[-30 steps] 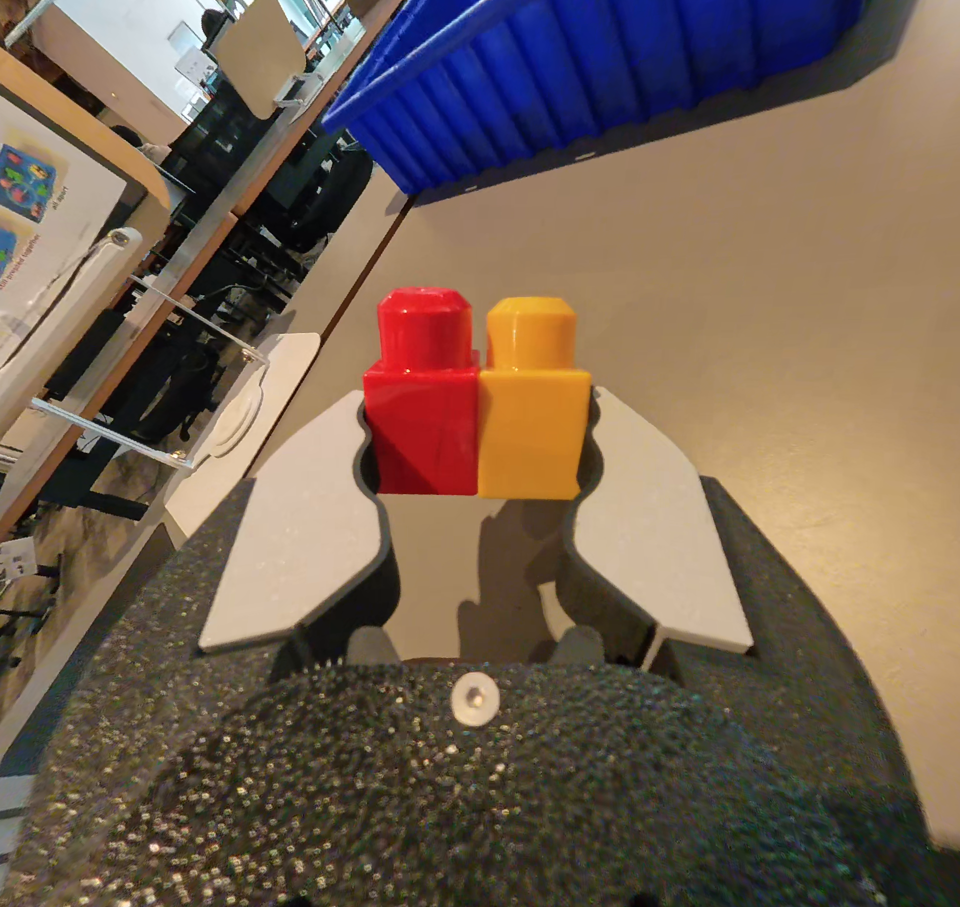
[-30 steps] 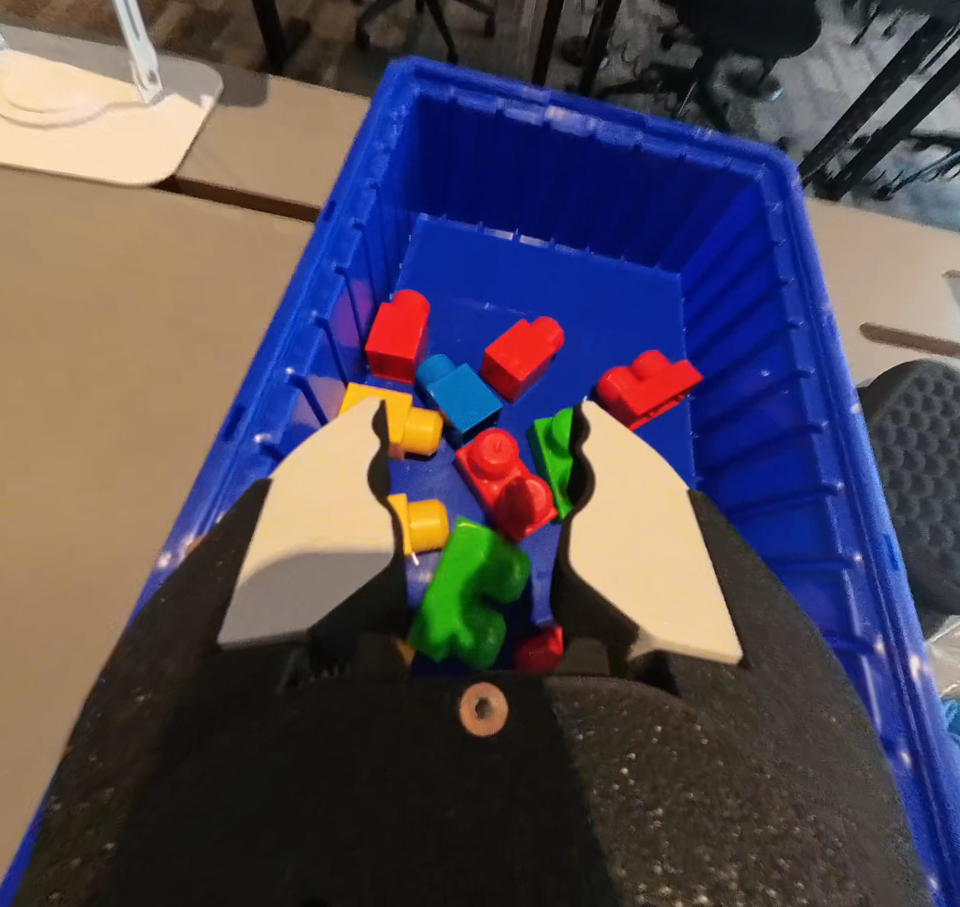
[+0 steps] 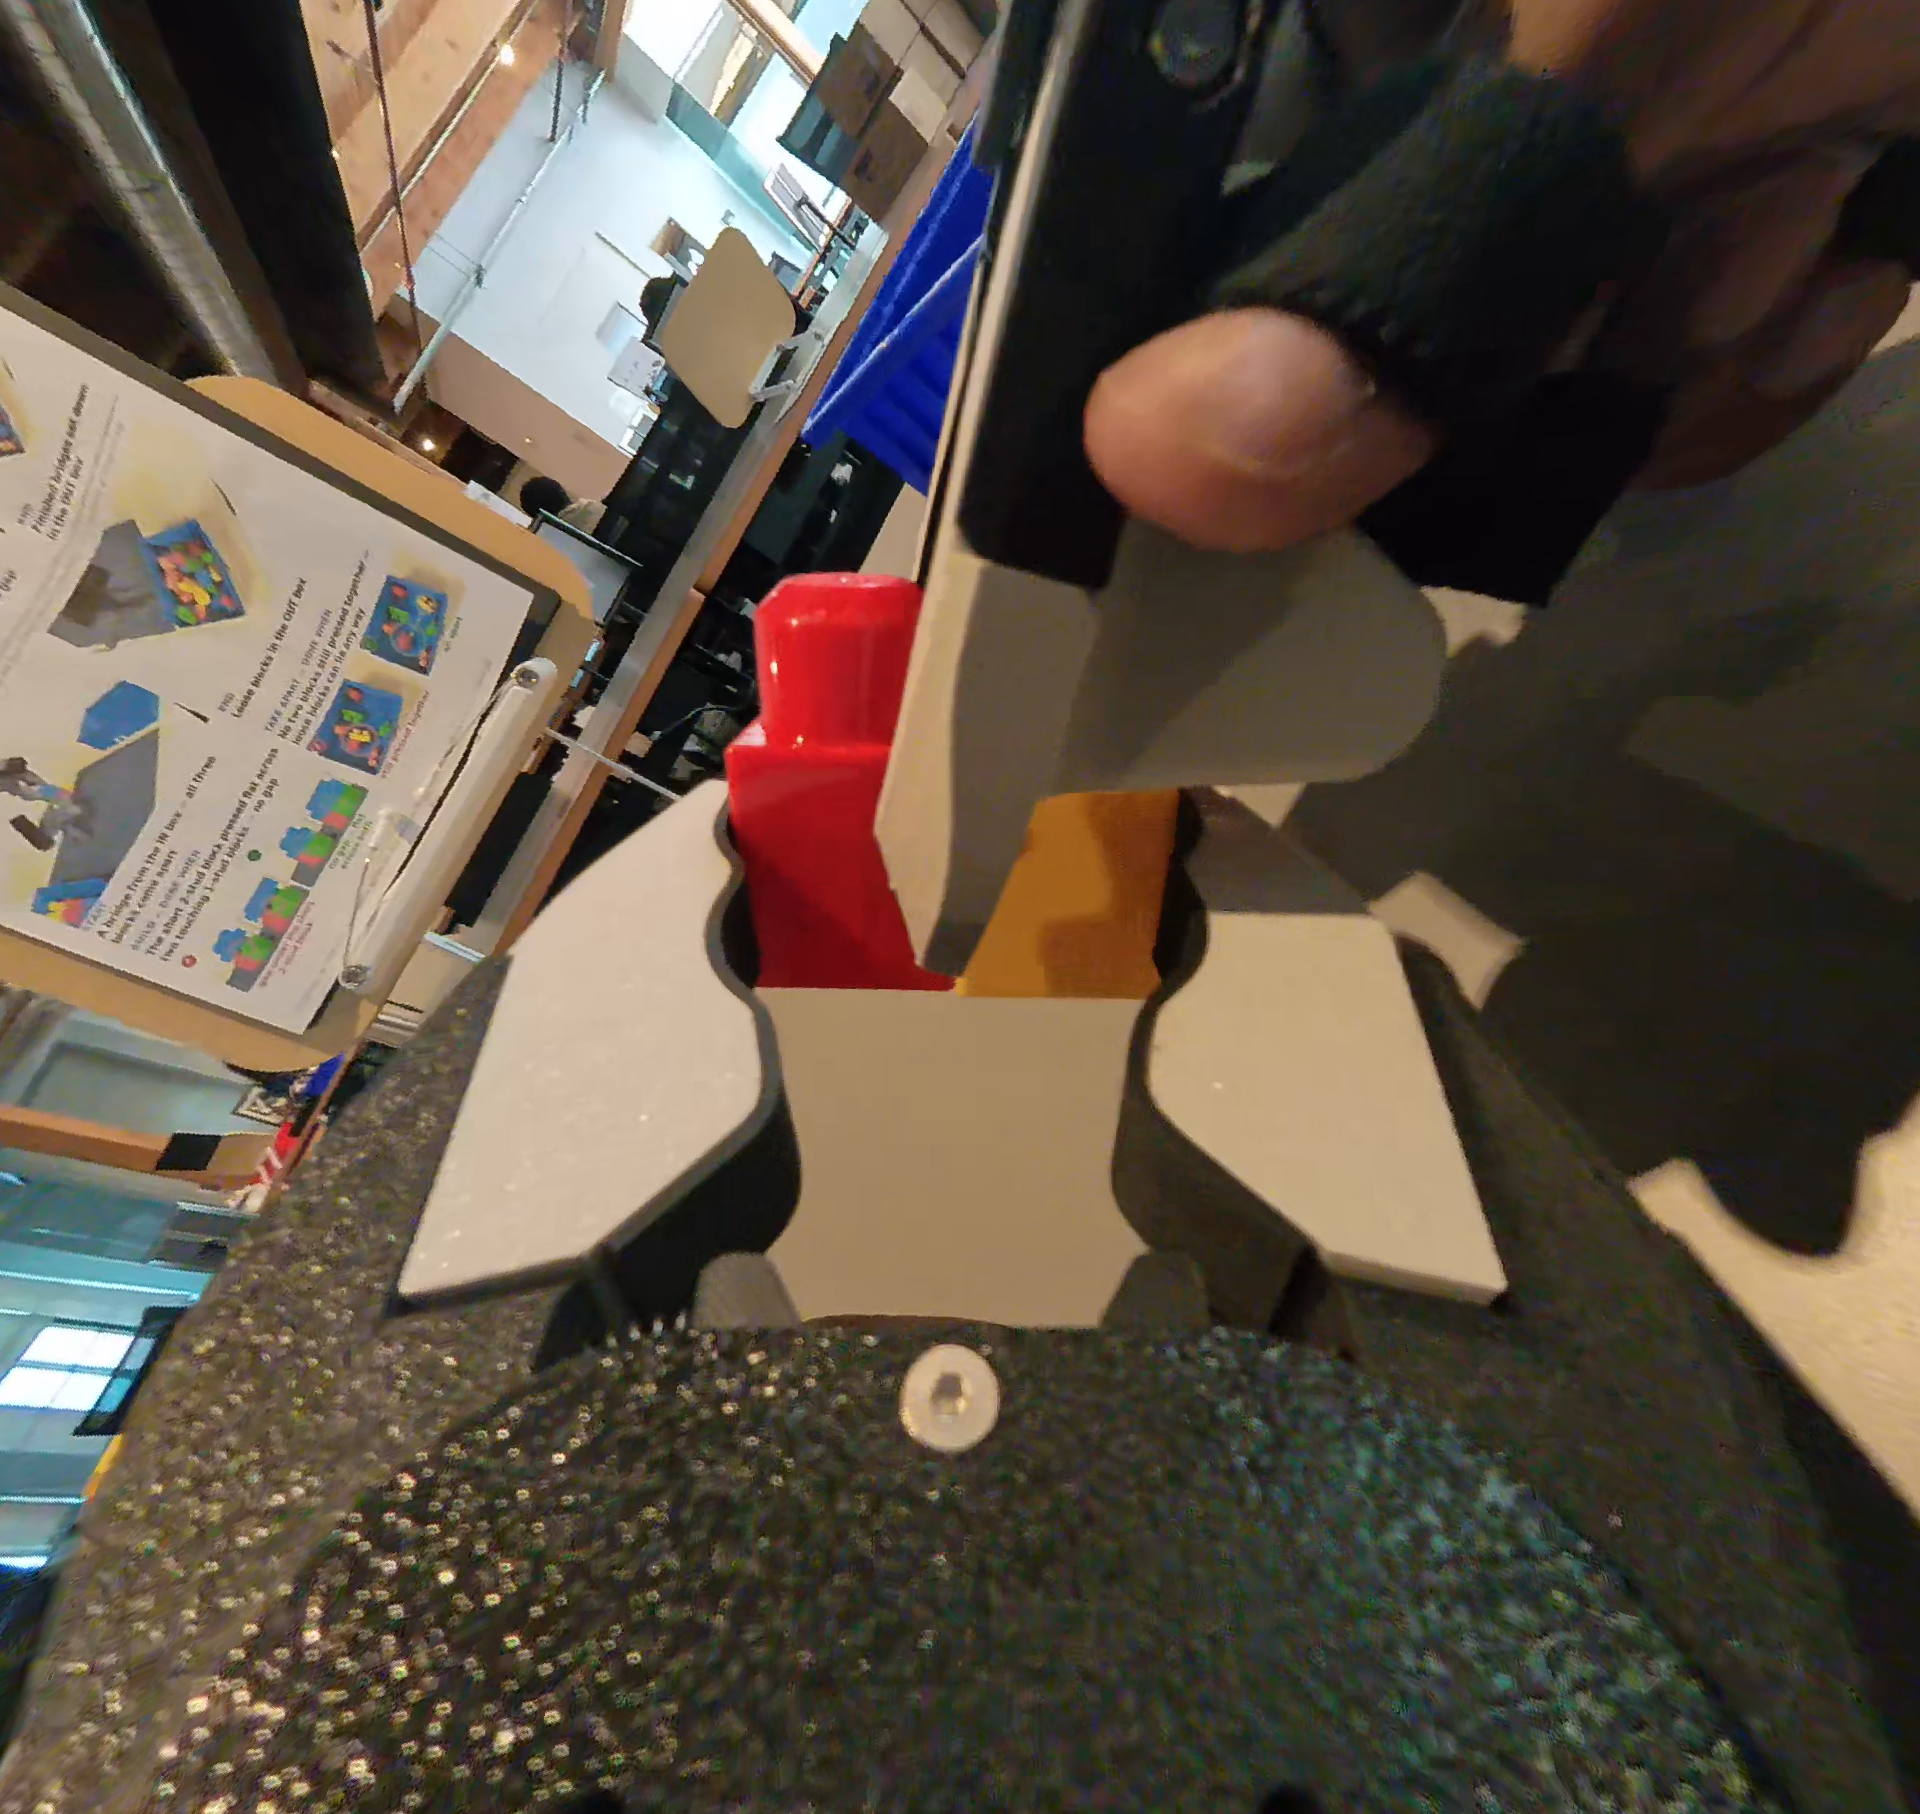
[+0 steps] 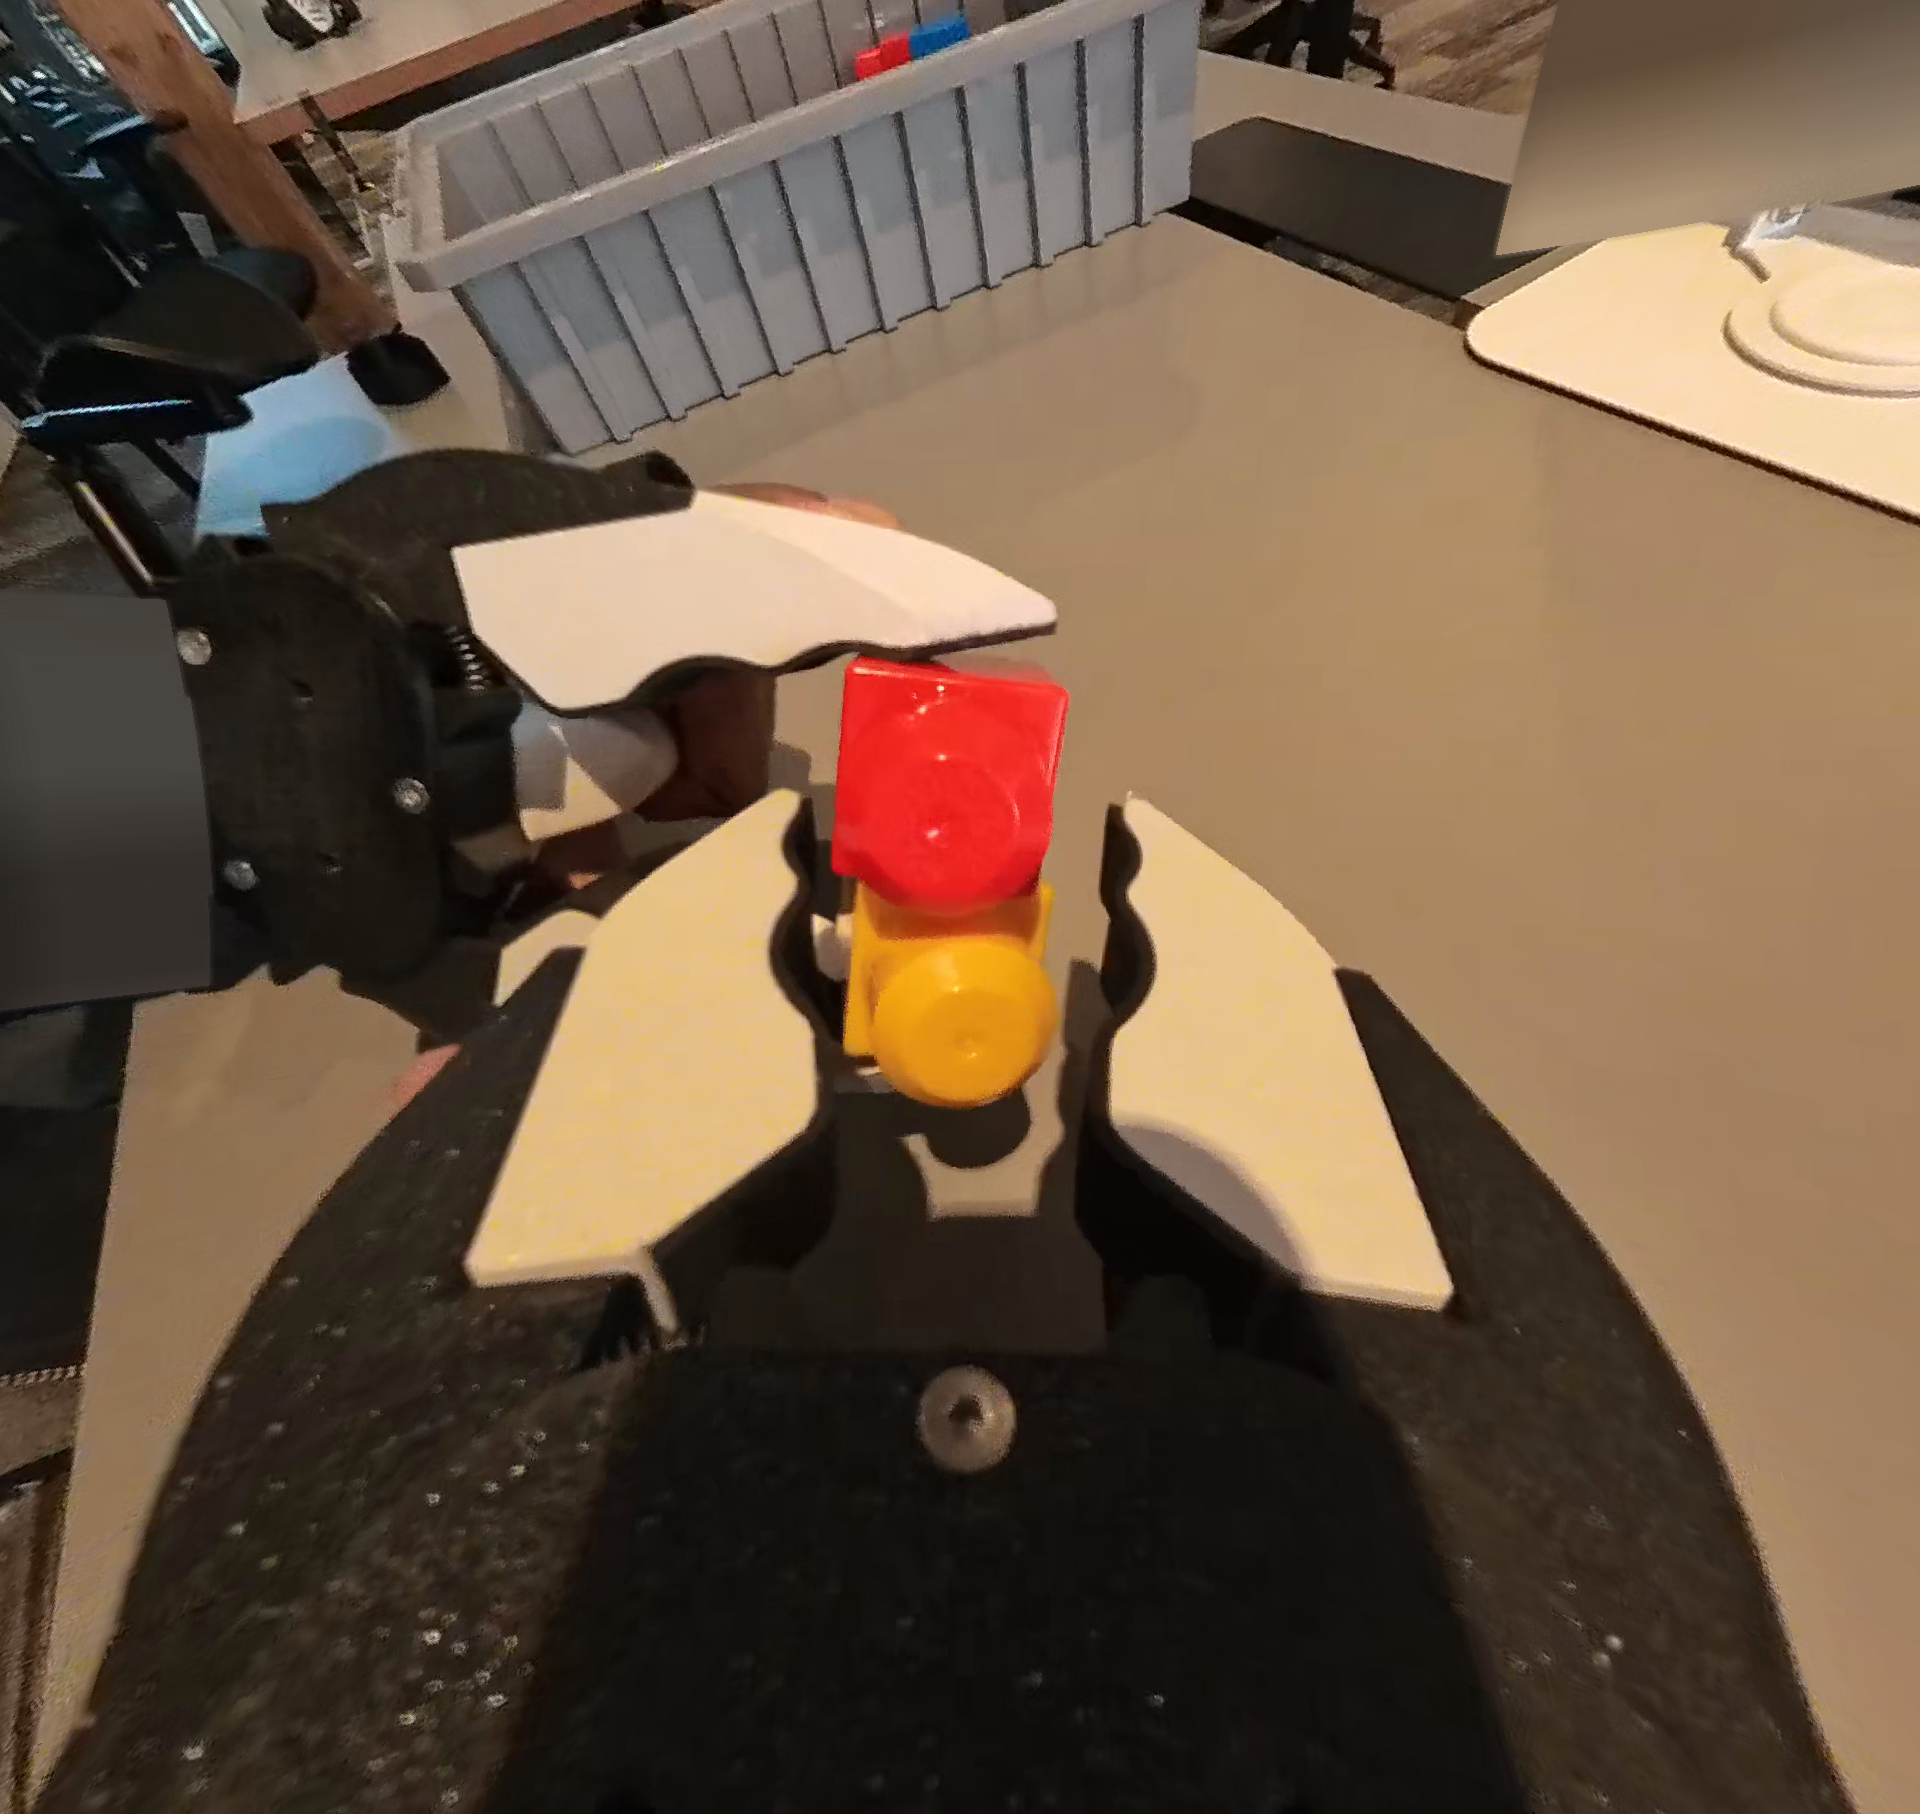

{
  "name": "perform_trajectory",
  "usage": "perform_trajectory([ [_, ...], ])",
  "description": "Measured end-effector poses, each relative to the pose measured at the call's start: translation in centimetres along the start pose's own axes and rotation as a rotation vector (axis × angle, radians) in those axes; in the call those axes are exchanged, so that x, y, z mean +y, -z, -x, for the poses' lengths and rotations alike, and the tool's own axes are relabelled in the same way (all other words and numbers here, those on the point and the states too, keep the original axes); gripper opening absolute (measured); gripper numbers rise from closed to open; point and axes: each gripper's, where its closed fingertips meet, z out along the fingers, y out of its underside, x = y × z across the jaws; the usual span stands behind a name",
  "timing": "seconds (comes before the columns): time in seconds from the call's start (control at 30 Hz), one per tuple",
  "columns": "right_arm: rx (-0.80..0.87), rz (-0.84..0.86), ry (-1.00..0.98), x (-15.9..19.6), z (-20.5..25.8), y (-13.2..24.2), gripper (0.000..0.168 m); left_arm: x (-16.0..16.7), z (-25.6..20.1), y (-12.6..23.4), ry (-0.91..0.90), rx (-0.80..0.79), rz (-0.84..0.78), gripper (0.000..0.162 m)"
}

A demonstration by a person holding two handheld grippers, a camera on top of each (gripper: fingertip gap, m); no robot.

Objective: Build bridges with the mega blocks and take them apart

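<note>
Left gripper clamped on two single-stud blocks side by side, red block on the left and yellow block on the right, fingers pinching the pair from both flanks just above the tan counter. Right gripper coming in over the studs, fingers spread wide either side of the pair, not touching. Grey bin farther back with a red and a blue block inside, white pad off right.
</note>
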Motion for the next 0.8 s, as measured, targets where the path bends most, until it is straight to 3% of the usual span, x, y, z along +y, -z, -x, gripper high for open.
perform_trajectory([
  [0.03,0.002,-0.004,0.001,-0.1,0.0,0.0,0.050,0.0,0.0,0.0,-0.010,-0.004,0.001,0.074],
  [0.2,-0.010,0.039,0.004,0.8,0.4,-0.5,0.041,-0.2,0.0,0.0,-0.041,-0.021,0.000,0.074],
  [0.8,0.021,0.052,0.019,0.9,0.1,-0.5,0.037,-0.1,-0.5,-0.1,-0.106,-0.035,0.005,0.075],
])
